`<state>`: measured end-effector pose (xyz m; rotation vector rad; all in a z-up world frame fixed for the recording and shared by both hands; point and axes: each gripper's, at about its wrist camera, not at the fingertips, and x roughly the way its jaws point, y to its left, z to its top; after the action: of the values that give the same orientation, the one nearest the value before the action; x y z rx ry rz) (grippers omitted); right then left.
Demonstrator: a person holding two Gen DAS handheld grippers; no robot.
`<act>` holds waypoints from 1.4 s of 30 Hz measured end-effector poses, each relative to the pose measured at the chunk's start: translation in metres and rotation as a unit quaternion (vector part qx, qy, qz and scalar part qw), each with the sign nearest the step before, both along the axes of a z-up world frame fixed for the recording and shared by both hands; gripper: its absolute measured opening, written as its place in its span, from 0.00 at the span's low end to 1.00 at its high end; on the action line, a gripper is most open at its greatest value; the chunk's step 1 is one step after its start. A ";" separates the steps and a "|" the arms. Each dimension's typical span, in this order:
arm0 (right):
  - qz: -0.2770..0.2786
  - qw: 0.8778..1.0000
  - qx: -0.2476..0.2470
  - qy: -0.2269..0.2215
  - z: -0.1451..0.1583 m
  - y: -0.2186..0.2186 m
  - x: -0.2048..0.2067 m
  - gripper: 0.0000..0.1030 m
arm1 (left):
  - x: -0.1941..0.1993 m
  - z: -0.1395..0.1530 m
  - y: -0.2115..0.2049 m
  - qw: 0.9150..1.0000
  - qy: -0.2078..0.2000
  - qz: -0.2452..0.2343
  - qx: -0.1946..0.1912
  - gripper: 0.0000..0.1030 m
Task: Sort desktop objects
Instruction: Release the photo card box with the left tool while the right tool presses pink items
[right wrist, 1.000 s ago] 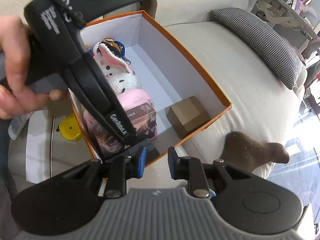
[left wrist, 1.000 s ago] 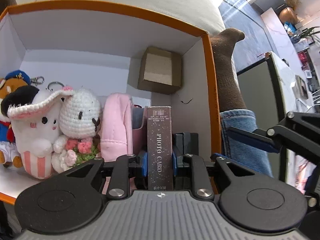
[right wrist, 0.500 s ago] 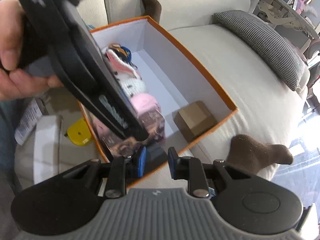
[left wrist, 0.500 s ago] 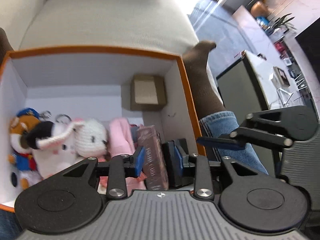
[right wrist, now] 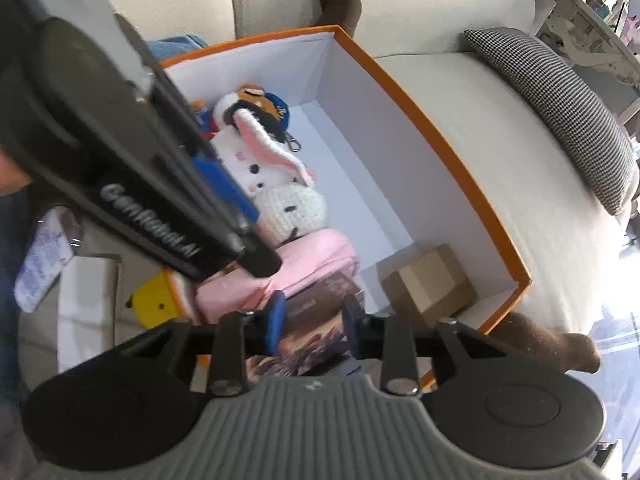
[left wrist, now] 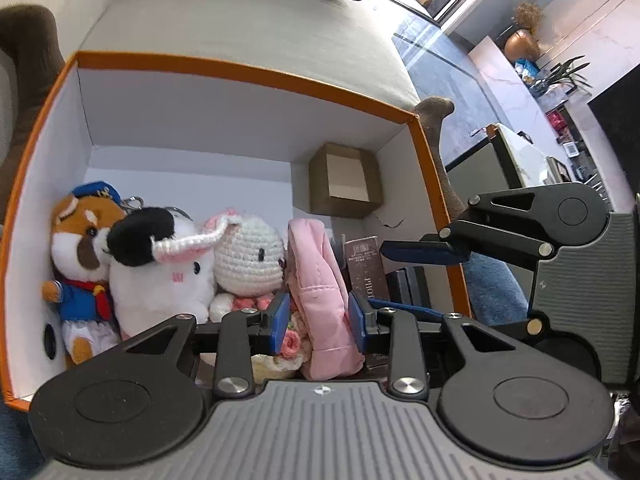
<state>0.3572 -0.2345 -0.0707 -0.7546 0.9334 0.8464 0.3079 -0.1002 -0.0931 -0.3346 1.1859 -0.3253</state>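
Left hand-held gripper (left wrist: 318, 320) released photo-card box (left wrist: 366, 268), pulled back, jaws wide, empty. Box stood in orange box (left wrist: 248, 72) beside pink pouch (left wrist: 320, 280). Right hand-held gripper (right wrist: 312, 320) opened wide; placement judged finished.

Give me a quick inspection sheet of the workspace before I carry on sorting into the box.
Surface: beige sofa cushion; the orange box sits on it.
Job's things: inside the box, a row of three plush toys, a pink pouch, a dark "PHOTO" card box and a black item by the right wall; a small cardboard box sits apart in the far corner.
Clutter: yellow object and white papers outside the box; brown plush limbs beside it.
Grippers: left gripper open, empty, over the pouch; right gripper open, empty, over the card box.
Cables: nothing seen.
Surroundings: houndstooth cushion, living-room furniture beyond.
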 end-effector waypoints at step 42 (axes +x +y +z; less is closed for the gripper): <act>-0.011 0.995 -0.059 0.076 -0.005 -0.015 0.016 0.04 | 0.008 -0.032 -0.014 0.999 0.014 -0.014 -0.025 0.23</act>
<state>0.3728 -0.2493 -0.0757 -0.7882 1.1320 0.8436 0.3155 -0.1146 -0.1253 -0.3681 1.2132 -0.3768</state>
